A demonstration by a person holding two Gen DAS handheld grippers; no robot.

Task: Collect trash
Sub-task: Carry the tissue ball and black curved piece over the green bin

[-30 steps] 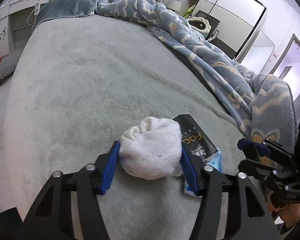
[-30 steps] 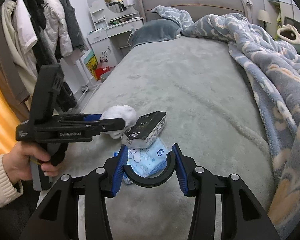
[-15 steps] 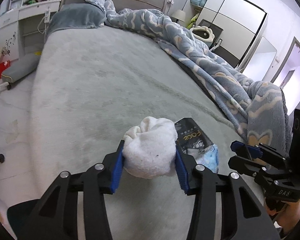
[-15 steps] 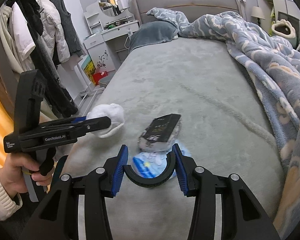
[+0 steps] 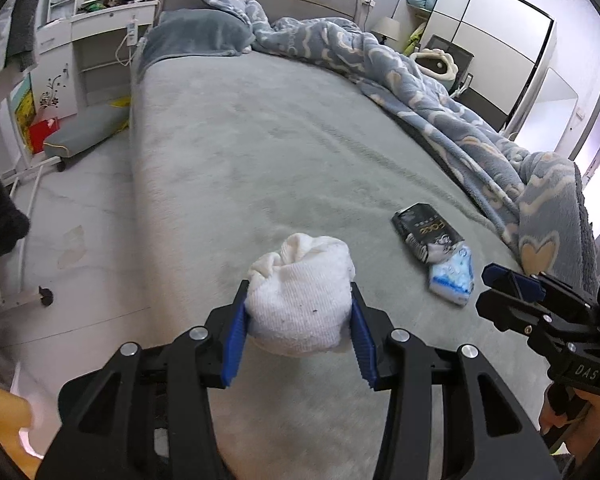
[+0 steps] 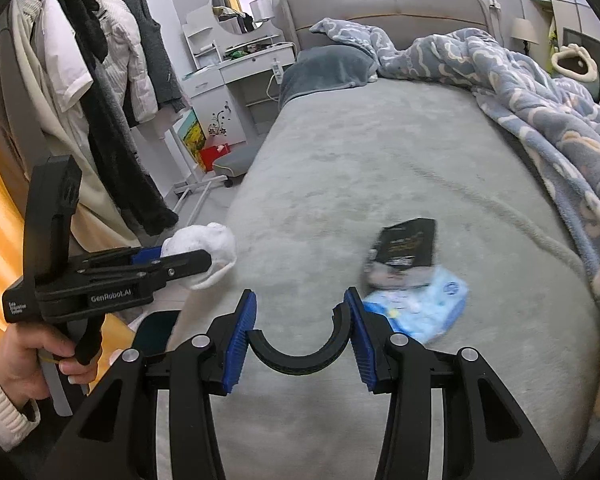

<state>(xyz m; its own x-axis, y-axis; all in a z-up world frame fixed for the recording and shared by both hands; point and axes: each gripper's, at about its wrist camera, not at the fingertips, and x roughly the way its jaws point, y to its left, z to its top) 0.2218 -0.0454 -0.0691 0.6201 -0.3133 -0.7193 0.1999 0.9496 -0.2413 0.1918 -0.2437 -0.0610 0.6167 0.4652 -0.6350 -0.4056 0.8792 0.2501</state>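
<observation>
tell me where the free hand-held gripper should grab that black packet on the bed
Probably across the two long edges of the black packet, near its far end, coming down from above. It lies flat, and its near end overlaps the light blue packet, so a grip there might catch both. The right hand-held gripper appears to hold only a black curved piece.

Both wrist cams tilt down over bed [image 5: 260,152] from its foot, headboard [image 6: 380,12] at 12; both share the bed.

White balled sock [image 5: 300,312] clamped off the bed; black packet [image 5: 426,236] overlapping light-blue tissue pack [image 5: 452,280] lies flat at its 2 o'clock.
</observation>
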